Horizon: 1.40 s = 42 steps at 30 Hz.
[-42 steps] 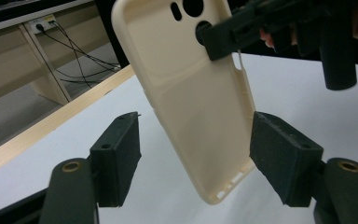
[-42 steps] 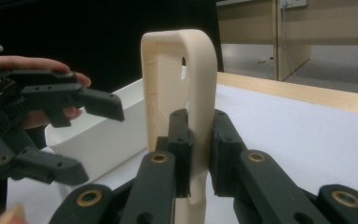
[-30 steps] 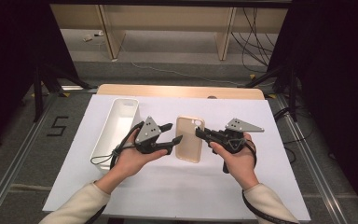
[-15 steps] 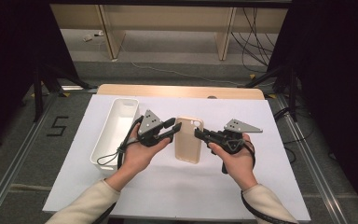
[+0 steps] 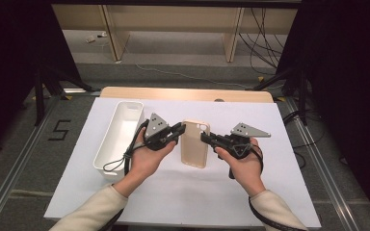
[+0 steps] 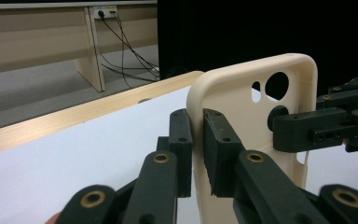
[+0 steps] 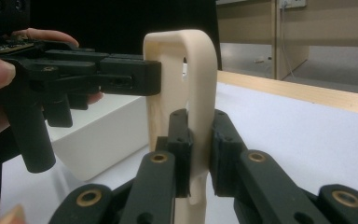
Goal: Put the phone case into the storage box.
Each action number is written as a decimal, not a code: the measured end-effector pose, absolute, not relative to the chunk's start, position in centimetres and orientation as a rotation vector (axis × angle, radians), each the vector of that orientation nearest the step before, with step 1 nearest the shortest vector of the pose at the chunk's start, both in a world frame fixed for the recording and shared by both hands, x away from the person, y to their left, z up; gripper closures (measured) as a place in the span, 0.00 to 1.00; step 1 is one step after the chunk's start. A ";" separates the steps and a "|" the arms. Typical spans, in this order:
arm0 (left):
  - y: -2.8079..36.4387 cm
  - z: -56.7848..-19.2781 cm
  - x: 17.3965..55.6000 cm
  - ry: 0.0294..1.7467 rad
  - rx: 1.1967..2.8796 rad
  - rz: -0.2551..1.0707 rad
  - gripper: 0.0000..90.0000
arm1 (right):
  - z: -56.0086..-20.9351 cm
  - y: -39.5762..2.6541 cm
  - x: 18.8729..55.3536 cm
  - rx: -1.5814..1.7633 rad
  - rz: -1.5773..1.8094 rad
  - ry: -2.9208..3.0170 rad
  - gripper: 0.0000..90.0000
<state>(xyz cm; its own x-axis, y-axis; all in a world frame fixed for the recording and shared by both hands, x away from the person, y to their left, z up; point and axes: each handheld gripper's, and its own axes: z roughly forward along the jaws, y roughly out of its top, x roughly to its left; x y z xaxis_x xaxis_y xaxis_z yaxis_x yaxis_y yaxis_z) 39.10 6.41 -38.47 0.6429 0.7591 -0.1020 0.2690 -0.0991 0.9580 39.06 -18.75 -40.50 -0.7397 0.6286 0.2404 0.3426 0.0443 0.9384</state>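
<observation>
A cream phone case [image 5: 195, 144] is held just above the white table sheet [image 5: 173, 192], between my two grippers. My left gripper [image 5: 177, 130] reaches in from the left. Its jaws have just been closing, and in the left gripper view they pinch the left wall of the phone case [image 6: 256, 107]. My right gripper [image 5: 205, 138] is shut on the case's right edge. In the right gripper view its pads clamp the wall of the phone case [image 7: 186, 60], with the left gripper [image 7: 135, 77] opposite.
A long white bin [image 5: 118, 137] stands to the left of my left hand, with the gripper's cable trailing beside it. A wooden table edge [image 5: 188, 94] runs along the back. Dark stands and cables sit on the floor beyond.
My left gripper has moved right, up to the case's left edge, and its jaws have closed onto that edge. The right gripper and the case have stayed put.
</observation>
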 end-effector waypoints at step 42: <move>7.9 -36.7 39.2 0.928 1.583 0.574 0.96 | -39.9 -18.5 38.9 0.850 1.663 2.082 0.39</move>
